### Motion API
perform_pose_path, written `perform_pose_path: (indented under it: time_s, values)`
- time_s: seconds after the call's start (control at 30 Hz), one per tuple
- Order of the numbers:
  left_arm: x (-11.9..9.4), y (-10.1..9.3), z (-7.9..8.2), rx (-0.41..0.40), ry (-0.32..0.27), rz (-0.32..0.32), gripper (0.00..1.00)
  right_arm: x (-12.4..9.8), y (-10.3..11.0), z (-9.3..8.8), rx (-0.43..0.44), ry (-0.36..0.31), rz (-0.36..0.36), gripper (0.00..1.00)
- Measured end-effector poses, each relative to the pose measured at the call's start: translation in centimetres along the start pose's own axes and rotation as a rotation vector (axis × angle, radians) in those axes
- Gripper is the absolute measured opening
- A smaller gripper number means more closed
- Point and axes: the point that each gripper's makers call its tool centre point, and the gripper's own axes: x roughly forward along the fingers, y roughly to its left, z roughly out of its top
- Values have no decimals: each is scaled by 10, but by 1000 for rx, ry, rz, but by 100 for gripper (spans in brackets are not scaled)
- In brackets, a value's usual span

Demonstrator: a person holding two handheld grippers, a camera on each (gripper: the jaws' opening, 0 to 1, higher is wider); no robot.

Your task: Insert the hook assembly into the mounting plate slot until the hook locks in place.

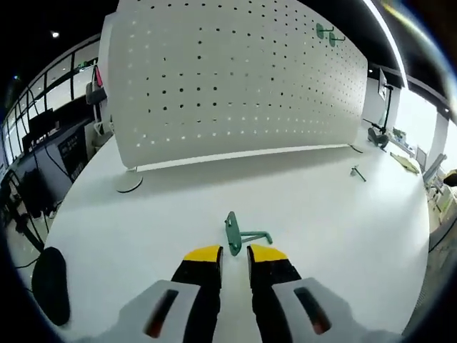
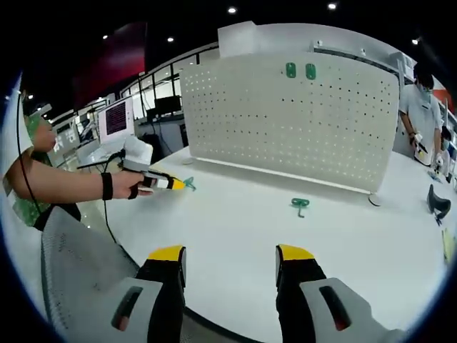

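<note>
A green hook point(image 1: 239, 231) lies on the white table point(image 1: 335, 236) just ahead of my left gripper point(image 1: 235, 254). Its base plate reaches the narrow gap between the yellow tips, and the jaws, open only a little, do not press on it. In the right gripper view, the same hook point(image 2: 188, 184) sits at the left gripper's point(image 2: 170, 184) tip. A second green hook point(image 1: 357, 173) point(image 2: 300, 205) lies loose farther out. The white pegboard point(image 1: 235, 78) point(image 2: 285, 121) stands upright with two green hooks point(image 2: 300, 71) point(image 1: 328, 32) mounted near its top. My right gripper point(image 2: 230, 259) hangs wide open over the near table edge.
The pegboard rests on a round foot point(image 1: 129, 183). A black object point(image 1: 51, 284) lies near the table's left edge, and another dark item point(image 2: 437, 202) is at the far right. A person point(image 2: 421, 107) stands behind the board. Desks and monitors point(image 2: 118, 118) fill the background.
</note>
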Motion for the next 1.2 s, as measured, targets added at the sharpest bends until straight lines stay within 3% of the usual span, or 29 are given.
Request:
perform_pose_path:
  time_s: [0.33,0.8,1.0,1.2]
  values:
    - [2,-1,-7,10,16,5,7,-2,-2,-1,8,-3,-11,51]
    - [-1,1,-2,12,-19,13,3,-4,-1,0,0,1,-7,51]
    - [-4,0,8,17,-56,8,2,-2,1,-1,-4,6,0,51]
    - [-6,-3,10,10,-50,-3,2,-2,2,1,-8,1,4,50]
